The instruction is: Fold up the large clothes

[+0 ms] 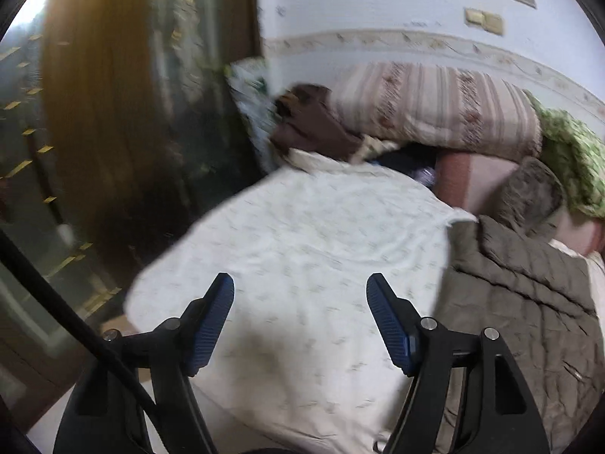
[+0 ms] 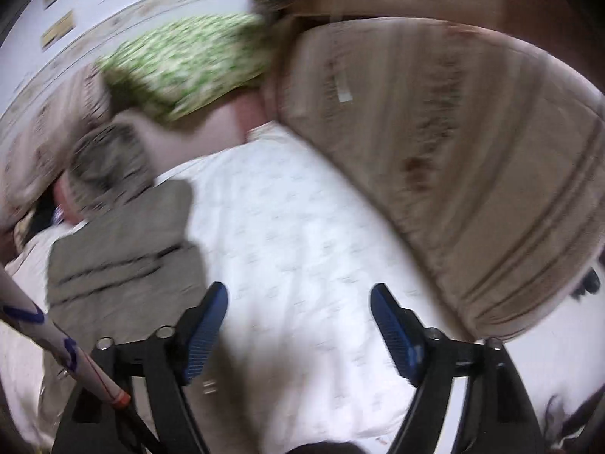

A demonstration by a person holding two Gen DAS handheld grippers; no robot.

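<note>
While both grippers gape empty, olive quilted jacket (image 1: pixel 529 302) right of left gripper (image 1: pixel 300 283)

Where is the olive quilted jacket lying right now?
The olive quilted jacket lies on the white patterned sheet: right of the open left gripper in its view, left in the right wrist view, below a furry hood.

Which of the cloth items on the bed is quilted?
The olive-grey quilted garment, lying flat on the white printed sheet. Stitched ridges cross it; the striped beige bedding and green-and-white patterned cloth behind show none.
</note>
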